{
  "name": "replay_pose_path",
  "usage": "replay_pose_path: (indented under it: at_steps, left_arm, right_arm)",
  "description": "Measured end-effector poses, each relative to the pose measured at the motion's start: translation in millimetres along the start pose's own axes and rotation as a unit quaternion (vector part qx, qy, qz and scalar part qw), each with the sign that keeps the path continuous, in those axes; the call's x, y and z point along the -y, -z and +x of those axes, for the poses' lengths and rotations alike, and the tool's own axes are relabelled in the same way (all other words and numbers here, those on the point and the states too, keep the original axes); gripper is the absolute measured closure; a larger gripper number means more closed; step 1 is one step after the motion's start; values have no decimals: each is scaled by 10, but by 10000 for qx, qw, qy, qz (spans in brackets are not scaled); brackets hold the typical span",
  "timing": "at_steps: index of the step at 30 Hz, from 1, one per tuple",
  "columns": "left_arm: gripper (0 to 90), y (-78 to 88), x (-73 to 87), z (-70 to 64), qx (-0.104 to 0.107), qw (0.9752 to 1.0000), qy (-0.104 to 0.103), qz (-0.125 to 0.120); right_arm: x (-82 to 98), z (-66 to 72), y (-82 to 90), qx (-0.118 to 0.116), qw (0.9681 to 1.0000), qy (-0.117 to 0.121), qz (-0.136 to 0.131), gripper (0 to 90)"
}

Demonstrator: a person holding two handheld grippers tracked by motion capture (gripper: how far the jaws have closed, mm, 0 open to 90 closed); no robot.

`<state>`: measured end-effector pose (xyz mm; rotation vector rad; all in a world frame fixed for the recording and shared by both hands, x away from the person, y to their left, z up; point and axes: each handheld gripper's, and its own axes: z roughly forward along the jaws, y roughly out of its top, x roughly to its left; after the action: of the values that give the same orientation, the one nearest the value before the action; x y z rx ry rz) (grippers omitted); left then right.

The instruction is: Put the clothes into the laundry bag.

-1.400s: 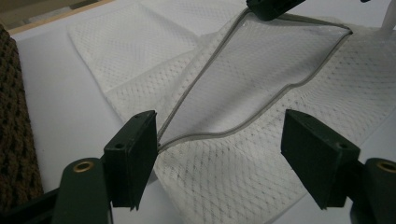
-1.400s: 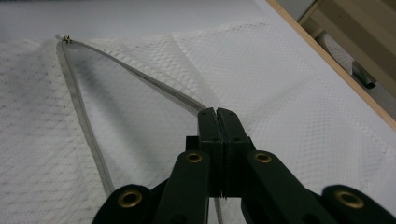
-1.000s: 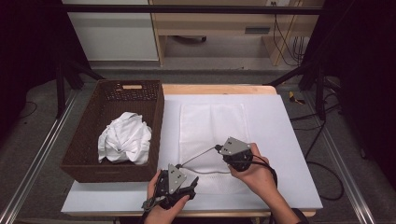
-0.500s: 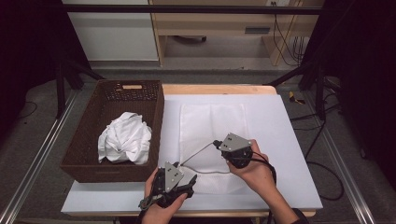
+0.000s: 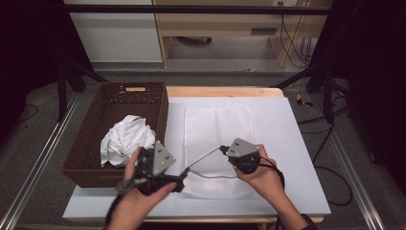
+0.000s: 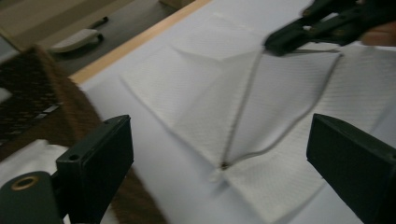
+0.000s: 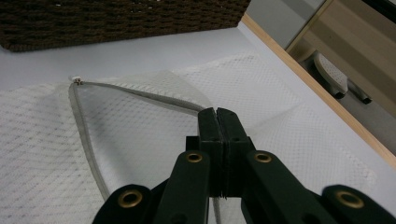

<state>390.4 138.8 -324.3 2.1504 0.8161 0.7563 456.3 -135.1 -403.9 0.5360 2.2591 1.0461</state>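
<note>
1. A white mesh bag (image 5: 218, 143) lies flat on the white bench (image 5: 297, 143), in the middle, just to the right of a brown basket (image 5: 91, 143).
2. The bag has a grey zipper (image 6: 243, 112) along its open edge, and the mouth is pulled open into a pointed shape.
3. The right gripper (image 5: 224, 149) has its jaws pressed together on the bag's zipper edge. It holds that edge up a little off the bench.
4. The left gripper (image 5: 179, 182) is at the front of the bench, near the basket's corner. Its jaws have just been opening and are spread wide, with nothing between them.
5. In the left gripper view, the bag's zipper end lies beyond the open jaws, not touching them.
6. A crumpled white cloth (image 5: 125, 140) sits inside the basket.
</note>
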Motion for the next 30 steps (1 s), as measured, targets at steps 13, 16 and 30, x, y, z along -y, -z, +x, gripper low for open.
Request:
replay_pose_path:
  at_steps: [13,16,30]
  left_arm:
    - [70,-401,301,1526,-478,9896,490,1269]
    - [69,-548,442,1647,-450,9849,668,1532]
    - [63,-872,828,2051,-322,9737,1248,1881]
  right_arm:
    - [48,-64,36,-34,10000,-54,-76,900]
    - [47,-60,26,-61,9999,-37,-73,900]
    - [44,-76,41,-56,9999,-87,-100,900]
